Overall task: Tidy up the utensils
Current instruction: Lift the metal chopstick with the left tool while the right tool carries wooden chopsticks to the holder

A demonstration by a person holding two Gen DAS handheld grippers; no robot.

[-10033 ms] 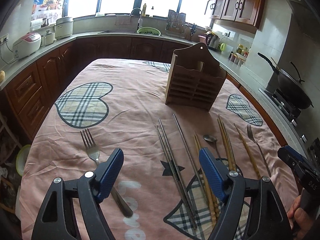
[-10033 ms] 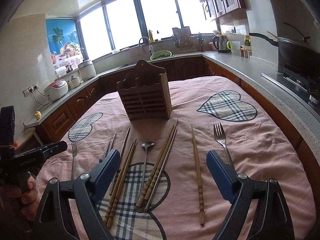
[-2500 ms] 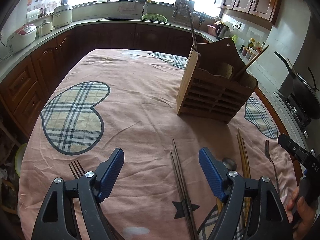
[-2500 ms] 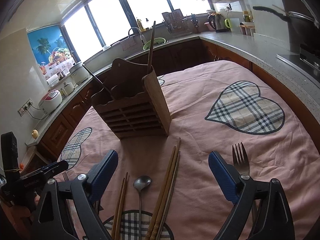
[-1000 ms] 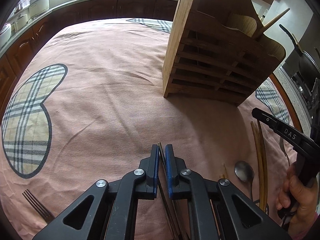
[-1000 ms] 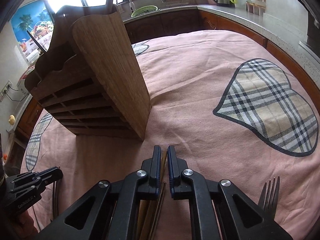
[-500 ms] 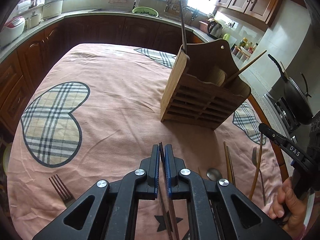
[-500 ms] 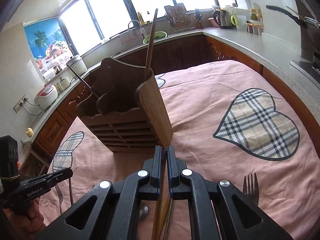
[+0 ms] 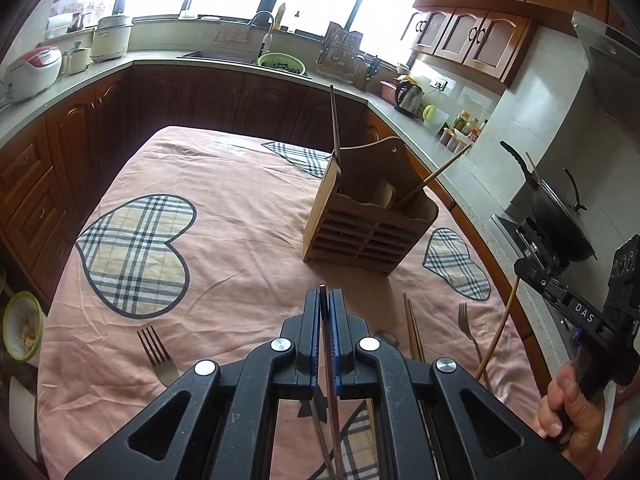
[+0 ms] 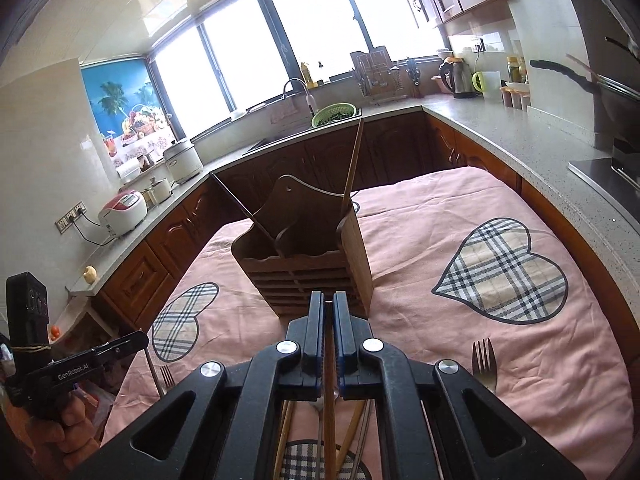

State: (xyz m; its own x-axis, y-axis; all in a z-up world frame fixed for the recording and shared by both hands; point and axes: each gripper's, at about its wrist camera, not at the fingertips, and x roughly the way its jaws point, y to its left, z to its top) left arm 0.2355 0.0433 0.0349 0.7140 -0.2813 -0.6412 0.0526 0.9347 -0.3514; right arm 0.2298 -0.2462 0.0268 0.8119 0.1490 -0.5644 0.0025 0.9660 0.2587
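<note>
Left wrist view: left gripper (image 9: 327,312) pinching a dark metal chopstick (image 9: 333,408), hovering above the pink tablecloth (image 9: 240,216); wooden utensil holder (image 9: 370,216) standing ahead, already holding two chopsticks.

Right wrist view: right gripper (image 10: 327,312) clamping a wooden chopstick (image 10: 329,420) before the holder; fork (image 10: 485,364) lying beside.

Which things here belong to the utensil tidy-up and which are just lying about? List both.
Part of the job:
- wooden holder
- dark chopstick in the left claw
- wooden chopstick in the right claw
- forks, spoon and loose chopsticks on the tablecloth

Just lying about:
- wok
- kettle
- rice cooker
- green colander
</note>
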